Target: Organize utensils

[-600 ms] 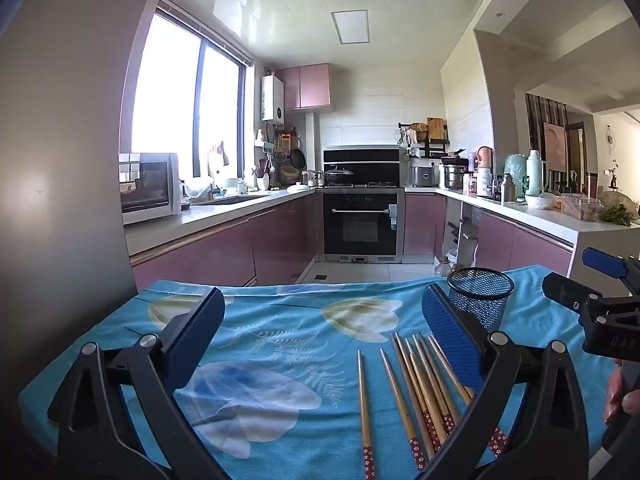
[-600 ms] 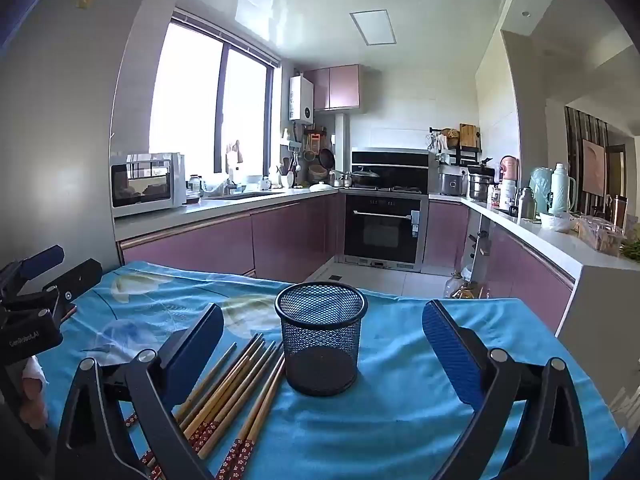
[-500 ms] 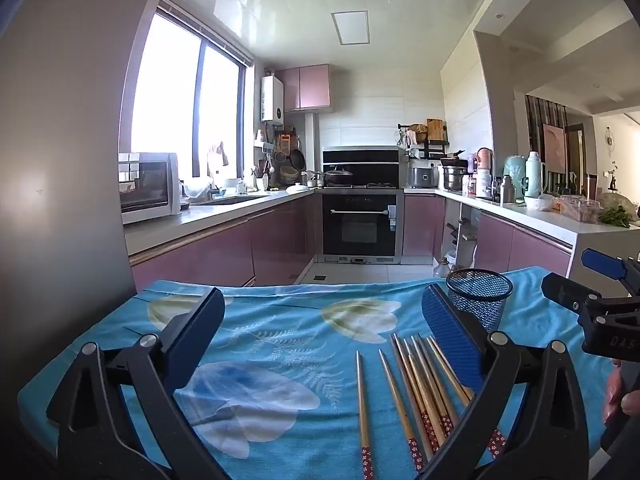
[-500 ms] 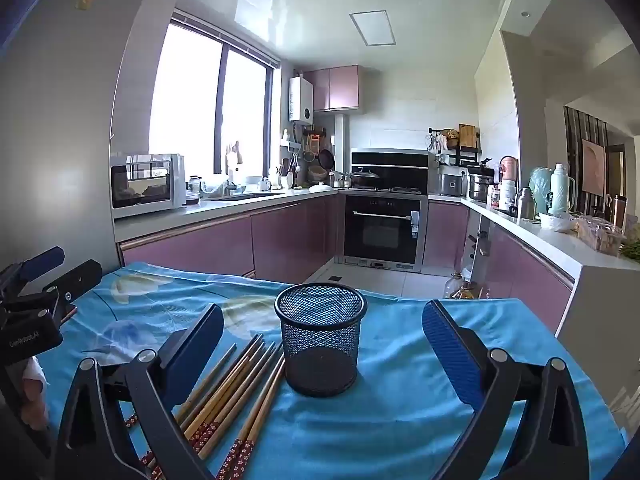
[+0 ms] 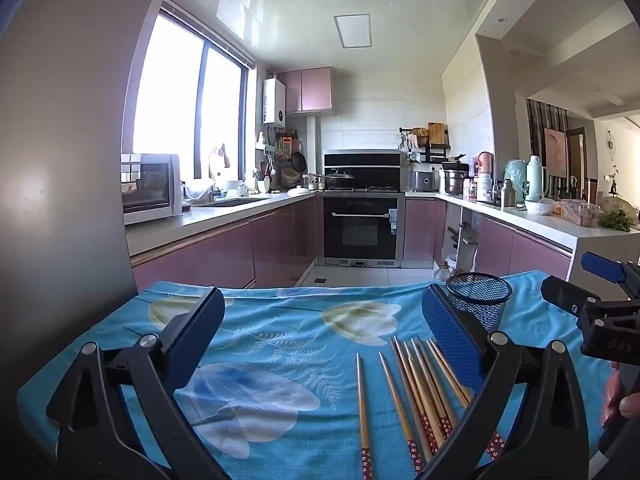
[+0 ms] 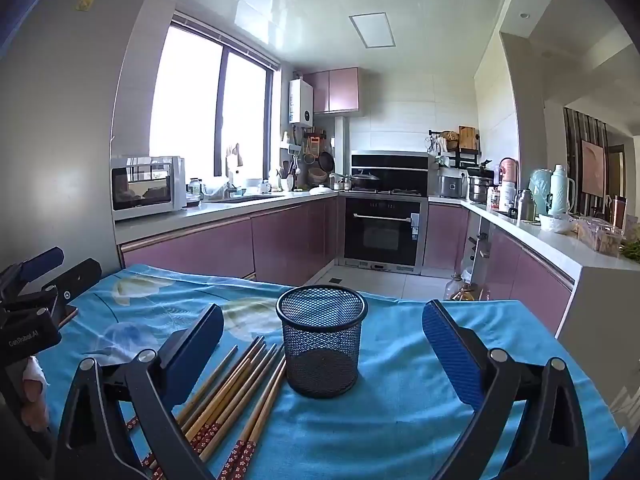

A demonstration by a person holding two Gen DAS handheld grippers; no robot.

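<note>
our left gripper (image 5: 320,320): spread wide, empty. our right gripper (image 6: 324,328): spread wide, empty. mesh cup (image 6: 321,340): upright between the right jaws, nothing inside. chopsticks (image 6: 236,392): loose on the cloth (image 6: 400,420) by the right gripper's left jaw. sorting not yet begun, we judge; every stick remains.

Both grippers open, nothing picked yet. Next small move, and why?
Probably lower the left gripper onto the single chopstick lying apart at the left of the bundle and close on it. Both grippers are open and empty, the mesh cup stands upright and empty, and that lone stick already lies between the left fingers.
</note>
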